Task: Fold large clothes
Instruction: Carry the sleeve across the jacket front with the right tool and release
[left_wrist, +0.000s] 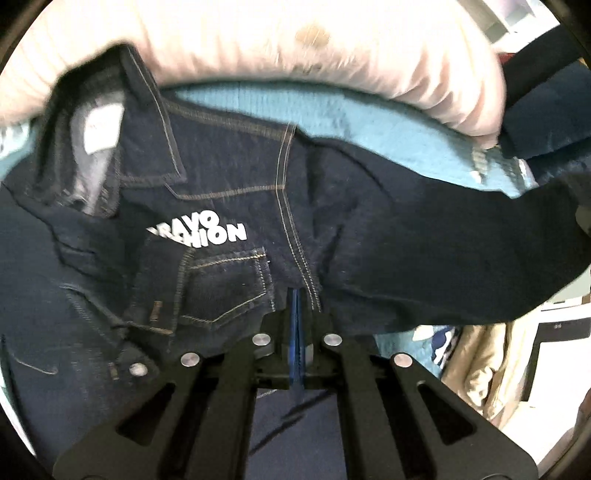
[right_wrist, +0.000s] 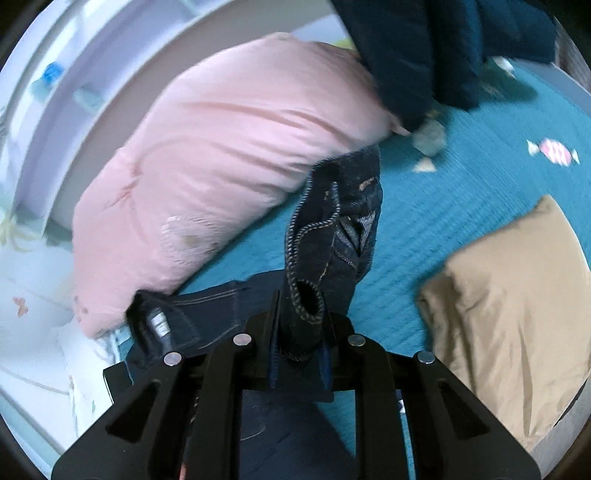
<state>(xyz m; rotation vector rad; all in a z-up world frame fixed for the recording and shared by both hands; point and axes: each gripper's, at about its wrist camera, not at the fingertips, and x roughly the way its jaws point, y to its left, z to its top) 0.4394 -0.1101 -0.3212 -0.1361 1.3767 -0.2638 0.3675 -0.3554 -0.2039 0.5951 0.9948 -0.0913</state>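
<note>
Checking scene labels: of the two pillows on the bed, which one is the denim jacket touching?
The pink pillow: the denim jacket overlaps its lower edge, while the tan pillow lies apart on the teal bedspread.

A home bedroom — a bed under a teal quilted bedspread (right_wrist: 461, 221), a pink pillow (right_wrist: 221, 166) by its edge, a tan cushion (right_wrist: 517, 314) near the corner.

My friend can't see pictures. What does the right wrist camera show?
The right gripper has its fingers shut on a bunched edge of a dark denim jacket, above a teal bedspread. A pink pillow lies left, a tan pillow right.
</note>
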